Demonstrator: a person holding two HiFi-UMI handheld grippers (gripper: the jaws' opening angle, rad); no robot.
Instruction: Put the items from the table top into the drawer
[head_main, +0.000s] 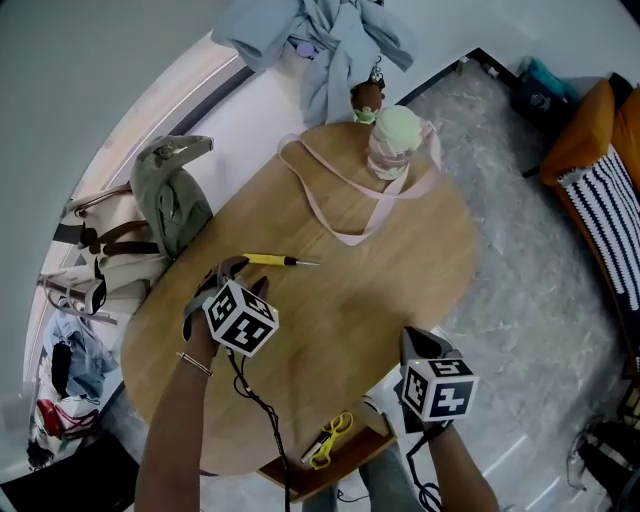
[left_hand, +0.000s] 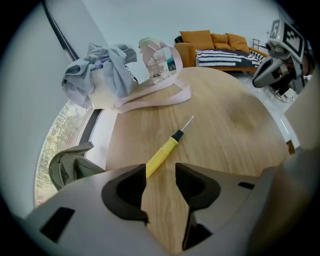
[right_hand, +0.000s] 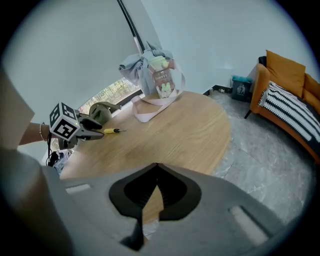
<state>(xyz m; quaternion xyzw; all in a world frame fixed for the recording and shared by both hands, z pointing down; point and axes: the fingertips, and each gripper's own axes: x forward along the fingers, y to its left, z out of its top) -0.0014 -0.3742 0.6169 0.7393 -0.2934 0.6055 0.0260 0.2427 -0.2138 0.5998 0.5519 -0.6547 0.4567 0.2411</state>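
A yellow-handled screwdriver (head_main: 272, 260) lies on the oval wooden table (head_main: 400, 260), its tip pointing right. My left gripper (head_main: 235, 270) hovers at the handle's end. In the left gripper view the jaws (left_hand: 161, 175) stand open, with the end of the screwdriver (left_hand: 162, 155) just reaching between their tips and no pad pressing on it. My right gripper (head_main: 412, 340) is over the table's near right edge, its jaws (right_hand: 156, 167) shut and empty. An open drawer (head_main: 340, 470) under the near edge holds a yellow-handled tool (head_main: 330, 438).
A bottle (head_main: 392, 140) with a pink strap (head_main: 345, 190) stands at the far end of the table. Blue clothing (head_main: 320, 40) hangs beyond it. A green bag (head_main: 170, 195) rests at the left. An orange sofa (head_main: 590, 150) is at the right.
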